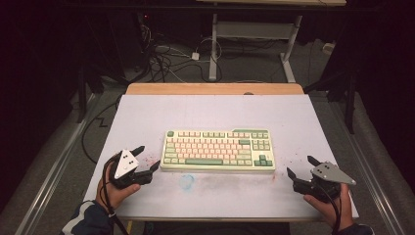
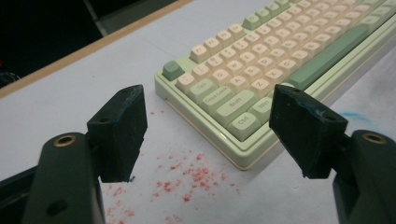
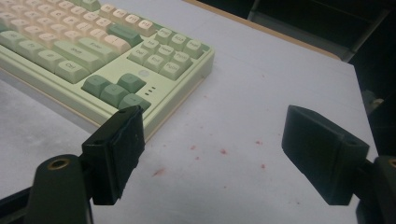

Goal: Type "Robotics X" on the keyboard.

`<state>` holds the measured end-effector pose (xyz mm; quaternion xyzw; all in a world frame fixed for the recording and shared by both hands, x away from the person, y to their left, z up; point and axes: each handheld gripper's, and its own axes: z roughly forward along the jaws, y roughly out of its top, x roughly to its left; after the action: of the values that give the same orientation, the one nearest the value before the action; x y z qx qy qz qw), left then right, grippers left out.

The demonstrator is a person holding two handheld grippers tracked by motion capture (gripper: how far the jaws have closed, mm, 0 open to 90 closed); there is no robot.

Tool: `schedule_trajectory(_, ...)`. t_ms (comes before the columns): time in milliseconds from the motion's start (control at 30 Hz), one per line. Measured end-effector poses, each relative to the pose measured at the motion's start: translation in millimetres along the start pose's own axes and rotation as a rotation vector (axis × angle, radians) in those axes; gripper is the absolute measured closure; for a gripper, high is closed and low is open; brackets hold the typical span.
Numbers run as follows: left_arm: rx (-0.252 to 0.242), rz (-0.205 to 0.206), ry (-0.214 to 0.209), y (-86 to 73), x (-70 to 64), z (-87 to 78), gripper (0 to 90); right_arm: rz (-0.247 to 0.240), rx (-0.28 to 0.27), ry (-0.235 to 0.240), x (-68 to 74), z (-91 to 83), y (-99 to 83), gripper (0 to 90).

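Underneath, a red-speckled white table [image 1: 147,112] carries the keyboard [image 1: 218,149], dark room around.

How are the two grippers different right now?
The left gripper sits close to the keyboard, by its left end, while the right gripper rests farther off, past the right end. The table by the left gripper has a thick patch of red specks; by the right gripper there are just a few specks. Both are open, empty, and held in a hand.
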<state>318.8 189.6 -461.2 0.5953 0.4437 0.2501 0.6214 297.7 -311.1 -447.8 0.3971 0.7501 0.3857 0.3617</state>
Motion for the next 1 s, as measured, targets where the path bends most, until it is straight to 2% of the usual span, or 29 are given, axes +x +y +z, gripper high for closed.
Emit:
schedule_trajectory(133, 0.012, 0.014, 0.014, -3.9, 2.5, 1.3, 26.5, -0.003, 0.004, 0.004, 0.8, 0.6, -0.7, 21.9)
schedule_trajectory(167, -0.012, -0.002, 0.011, -1.1, 2.3, -1.1, 25.9, -0.007, 0.003, 0.003, 1.3, 0.0, -0.4, 21.9)
schedule_trajectory(267, -0.017, -0.009, 0.004, 0.7, 2.5, -3.1, 23.9, -0.006, 0.002, 0.004, 1.2, 0.0, 0.5, 21.7)
schedule_trajectory(367, 0.009, 0.002, 0.009, -3.1, 5.0, -3.2, 23.2, -0.006, 0.006, -0.002, 1.3, 1.2, 1.1, 21.7)
schedule_trajectory(400, 0.034, 0.004, 0.006, -4.8, 6.6, -2.9, 21.6, -0.013, 0.017, -0.002, 0.9, 2.5, 0.4, 21.7)
schedule_trajectory(433, 0.034, 0.004, 0.006, -4.8, 6.6, -2.9, 21.5, -0.013, 0.023, -0.002, 0.7, 3.4, -0.3, 22.3)
schedule_trajectory(533, 0.069, 0.026, 0.029, -7.7, 11.4, -2.3, 21.5, -0.003, 0.024, 0.013, -0.1, 3.3, -1.5, 24.2)
schedule_trajectory(600, 0.072, 0.026, 0.037, -8.0, 13.1, -2.5, 21.6, -0.006, 0.027, 0.026, -0.7, 4.0, -1.8, 24.4)
schedule_trajectory(700, 0.073, 0.009, 0.042, -6.9, 16.4, -2.2, 21.6, 0.013, 0.031, 0.057, -2.1, 6.1, -2.4, 24.4)
schedule_trajectory(800, 0.090, 0.010, 0.040, -8.3, 17.2, 1.6, 21.7, 0.018, 0.034, 0.063, -1.8, 8.8, -1.6, 24.4)
schedule_trajectory(1000, 0.103, 0.020, 0.036, -9.1, 14.2, 5.1, 21.6, -0.002, 0.032, 0.083, 2.6, 14.8, 4.6, 24.3)
